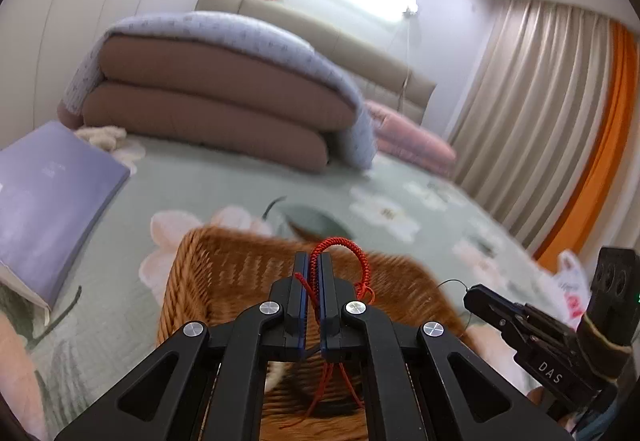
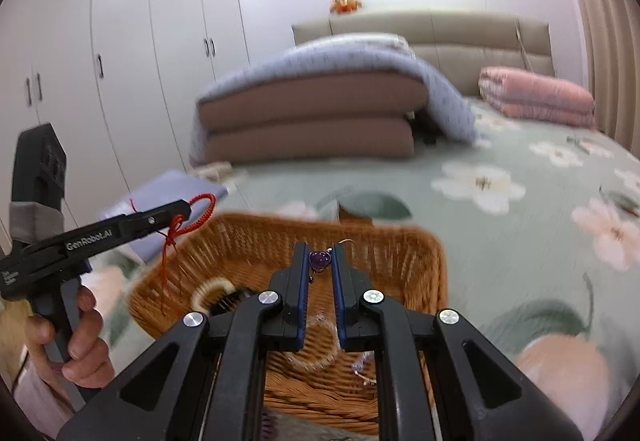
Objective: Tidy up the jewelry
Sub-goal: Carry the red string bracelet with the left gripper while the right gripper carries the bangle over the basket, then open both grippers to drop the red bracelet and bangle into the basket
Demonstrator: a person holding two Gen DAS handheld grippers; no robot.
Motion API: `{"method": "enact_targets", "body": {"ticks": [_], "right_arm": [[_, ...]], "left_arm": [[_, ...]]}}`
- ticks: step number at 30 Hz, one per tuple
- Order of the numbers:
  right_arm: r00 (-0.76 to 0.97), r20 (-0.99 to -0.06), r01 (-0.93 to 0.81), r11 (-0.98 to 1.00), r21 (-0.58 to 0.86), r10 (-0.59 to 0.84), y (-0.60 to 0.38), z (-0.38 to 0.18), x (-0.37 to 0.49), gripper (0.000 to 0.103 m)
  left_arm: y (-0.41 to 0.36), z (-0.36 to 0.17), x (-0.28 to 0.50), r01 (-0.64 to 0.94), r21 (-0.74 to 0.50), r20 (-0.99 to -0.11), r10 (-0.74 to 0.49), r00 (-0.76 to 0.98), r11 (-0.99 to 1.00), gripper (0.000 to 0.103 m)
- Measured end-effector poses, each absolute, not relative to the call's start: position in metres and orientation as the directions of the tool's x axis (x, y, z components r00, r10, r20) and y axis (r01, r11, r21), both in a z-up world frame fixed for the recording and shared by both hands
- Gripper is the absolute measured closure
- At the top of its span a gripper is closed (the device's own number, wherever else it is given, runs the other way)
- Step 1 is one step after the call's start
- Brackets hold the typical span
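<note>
The left gripper (image 1: 314, 261) is clenched on a red braided cord bracelet (image 1: 348, 245), whose loop arches out past the fingertips to the right while its loose tails hang down between the jaws, above the near part of the wicker basket (image 1: 224, 273) on the floral bedspread (image 1: 400, 201). The right gripper (image 2: 321, 253), to its right, pinches a purple stone pendant (image 2: 320, 260) right at its fingertips, held over the same basket's middle. A pale ring-shaped piece (image 2: 212, 289) lies in the basket's left side.
</note>
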State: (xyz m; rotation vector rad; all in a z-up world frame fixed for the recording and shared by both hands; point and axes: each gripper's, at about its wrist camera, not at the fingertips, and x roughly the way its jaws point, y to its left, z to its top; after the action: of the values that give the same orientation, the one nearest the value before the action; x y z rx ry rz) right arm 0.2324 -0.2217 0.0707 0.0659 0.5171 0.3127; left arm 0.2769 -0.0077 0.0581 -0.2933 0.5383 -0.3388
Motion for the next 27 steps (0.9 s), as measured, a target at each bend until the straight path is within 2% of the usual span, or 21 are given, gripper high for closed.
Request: {"method": "enact_targets", "body": {"ticks": [4, 27], "right_arm": [[0.792, -0.542, -0.262, 0.958, 0.113, 0.280, -0.213, 0.050, 0.244, 0.089], [0.779, -0.568, -0.230, 0.963, 0.138, 0.267, -0.221, 0.039, 0.249, 0.088]], "left_arm": [[-0.009, 0.046, 0.288, 0.228, -0.360, -0.476, -0.389, 0.789, 0.904, 0.099], [-0.018, 0.038, 0.289, 0.223, -0.318, -0.502, -0.363, 0.785, 0.922, 0.099]]}}
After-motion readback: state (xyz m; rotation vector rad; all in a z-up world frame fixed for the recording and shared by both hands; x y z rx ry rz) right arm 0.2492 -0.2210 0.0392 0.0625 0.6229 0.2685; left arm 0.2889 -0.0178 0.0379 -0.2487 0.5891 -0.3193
